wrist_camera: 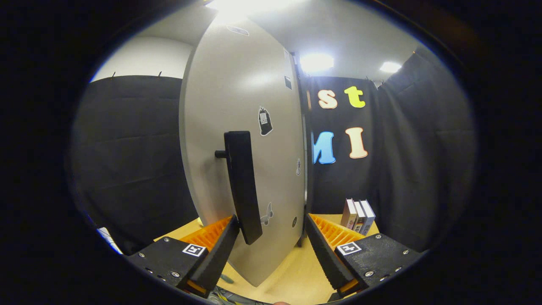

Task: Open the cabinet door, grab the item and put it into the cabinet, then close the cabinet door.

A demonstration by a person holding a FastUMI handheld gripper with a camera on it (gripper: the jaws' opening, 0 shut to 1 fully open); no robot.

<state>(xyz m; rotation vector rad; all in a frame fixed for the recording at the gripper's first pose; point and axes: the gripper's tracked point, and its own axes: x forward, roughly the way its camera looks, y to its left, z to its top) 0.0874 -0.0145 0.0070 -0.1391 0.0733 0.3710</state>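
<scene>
The tall pale-grey cabinet door (pixel 241 140) is seen swung partly open, edge-on toward the camera, its smooth face dotted with a few small stickers (pixel 265 121). A long black bar handle (pixel 242 186) is mounted upright on it by a short stub, and its lower end hangs between the two fingers, just beside the tip of the left one. The gripper (pixel 273 222) is held spread wide, with nothing pinched; the door's lower part fills the gap between the fingers, and whether the left fingertip actually touches the handle cannot be told. The cabinet's inside is hidden behind the door, so its contents cannot be made out.

A small row of three upright box-shaped items (pixel 358 216), white and grey with a reddish side, is set on the light wooden tabletop (pixel 292 275) beyond the right finger, close to the black cloth wall (pixel 423 161). The same wooden surface runs under the door's bottom edge. Black cloth also hangs to the left of the door, below a white wall, and bright ceiling lights (pixel 316 62) are seen overhead.
</scene>
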